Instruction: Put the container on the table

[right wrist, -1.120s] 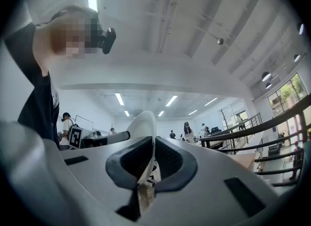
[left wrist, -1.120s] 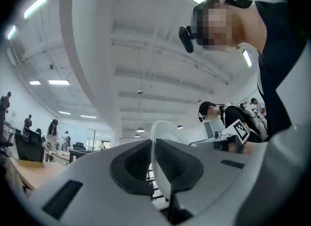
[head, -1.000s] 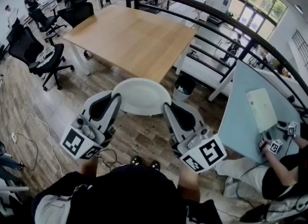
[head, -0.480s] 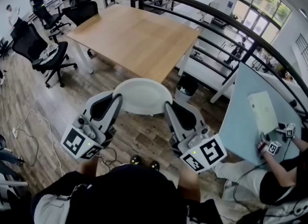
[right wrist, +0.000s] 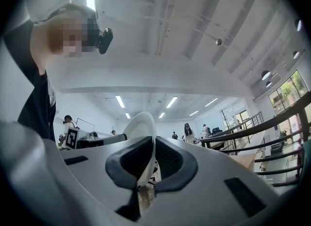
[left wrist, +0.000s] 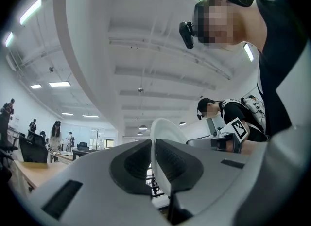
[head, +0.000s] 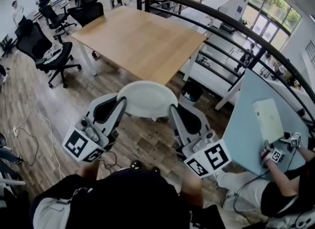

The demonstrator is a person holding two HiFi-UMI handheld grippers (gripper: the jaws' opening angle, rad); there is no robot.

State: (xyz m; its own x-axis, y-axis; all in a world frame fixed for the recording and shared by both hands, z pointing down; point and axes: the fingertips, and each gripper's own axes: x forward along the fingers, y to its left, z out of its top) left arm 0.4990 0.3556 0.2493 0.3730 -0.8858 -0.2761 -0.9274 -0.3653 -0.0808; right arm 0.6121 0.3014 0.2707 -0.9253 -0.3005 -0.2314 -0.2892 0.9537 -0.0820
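Observation:
A white round container, shallow like a bowl, hangs in the air between my two grippers, above the wooden floor. My left gripper is shut on its left rim and my right gripper is shut on its right rim. In the left gripper view the thin white rim of the container stands clamped between the dark pads. The right gripper view shows the same for the container on the other side. The light wooden table lies just beyond the container, its near corner close to the container's far edge.
Black office chairs stand left of the table. A dark curved railing runs along the right, with a pale blue desk where a seated person holds other grippers. A small bin sits by the table's corner. A cable lies on the floor.
The view has shifted slightly: the table and container sit a little lower and to the right in the head view. Both grippers keep their hold on the container.

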